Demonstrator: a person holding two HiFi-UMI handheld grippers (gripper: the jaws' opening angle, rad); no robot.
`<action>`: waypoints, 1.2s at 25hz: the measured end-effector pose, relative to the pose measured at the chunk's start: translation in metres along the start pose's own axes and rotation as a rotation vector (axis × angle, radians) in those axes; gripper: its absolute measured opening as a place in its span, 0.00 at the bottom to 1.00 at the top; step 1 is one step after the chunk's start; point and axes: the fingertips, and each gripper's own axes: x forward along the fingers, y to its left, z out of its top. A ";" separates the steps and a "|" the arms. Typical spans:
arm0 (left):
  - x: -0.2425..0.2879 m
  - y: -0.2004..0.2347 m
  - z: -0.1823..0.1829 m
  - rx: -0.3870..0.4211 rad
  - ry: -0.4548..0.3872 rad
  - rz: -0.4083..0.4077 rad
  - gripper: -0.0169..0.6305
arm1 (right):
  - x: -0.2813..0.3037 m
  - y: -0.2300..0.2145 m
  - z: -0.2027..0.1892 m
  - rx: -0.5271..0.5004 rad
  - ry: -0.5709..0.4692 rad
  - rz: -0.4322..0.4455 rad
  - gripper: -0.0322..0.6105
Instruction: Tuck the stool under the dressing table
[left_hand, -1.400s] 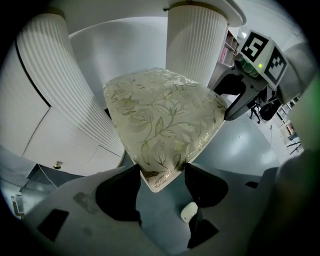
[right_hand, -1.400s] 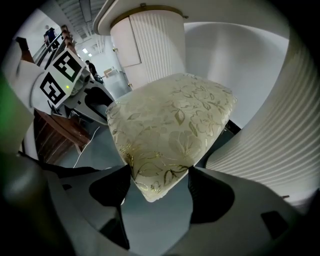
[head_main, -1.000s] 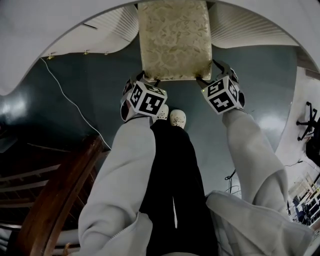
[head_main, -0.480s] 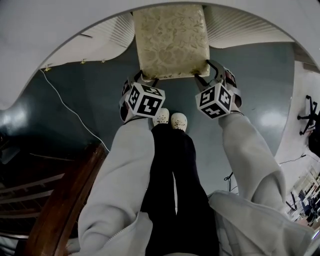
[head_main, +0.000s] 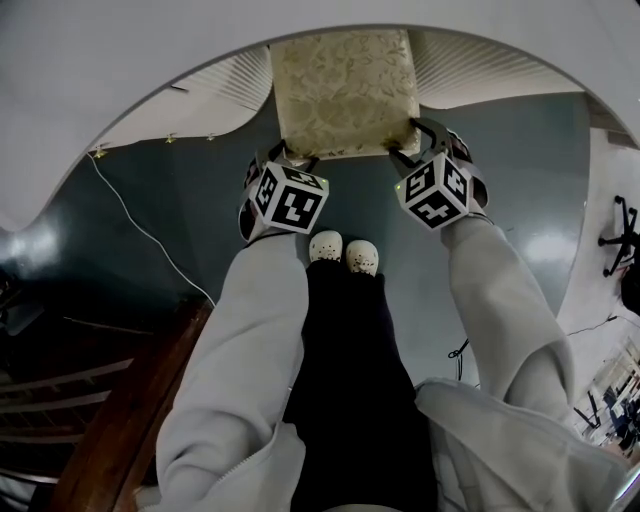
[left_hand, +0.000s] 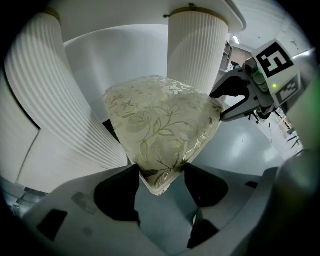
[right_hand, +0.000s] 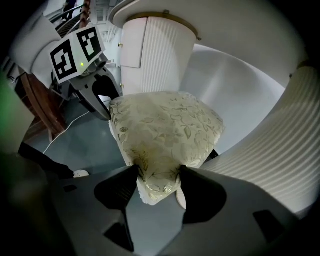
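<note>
The stool (head_main: 345, 90) has a cream floral cushion seat, and its far end lies beneath the white dressing table's curved top (head_main: 150, 60). My left gripper (head_main: 290, 155) holds the seat's near left corner. In the left gripper view the corner (left_hand: 160, 125) sits wedged between both pads of that gripper (left_hand: 161, 175). My right gripper (head_main: 412, 140) is at the near right corner. Its jaws are closing, and the cushion (right_hand: 165, 130) is pinched between the pads of this gripper (right_hand: 157, 182). Both grippers point steeply down.
Fluted white pedestals (left_hand: 197, 50) (right_hand: 155, 55) stand on either side of the stool. A white cable (head_main: 140, 220) trails over the dark floor at left. Dark wooden furniture (head_main: 120, 400) is at the lower left, and a chair base (head_main: 615, 235) at the right edge. The person's shoes (head_main: 345, 250) are behind the grippers.
The stool and both grippers have moved away from the person, and more of the seat lies under the table top. The right jaws have narrowed onto the corner.
</note>
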 end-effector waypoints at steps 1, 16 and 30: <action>0.001 0.002 0.002 0.001 0.001 0.000 0.45 | 0.002 -0.002 0.001 0.002 -0.003 -0.001 0.56; 0.019 0.041 0.041 0.006 -0.057 0.019 0.45 | 0.025 -0.042 0.028 0.035 -0.043 -0.053 0.55; 0.036 0.080 0.088 0.009 -0.106 0.050 0.45 | 0.045 -0.090 0.050 0.068 -0.121 -0.104 0.52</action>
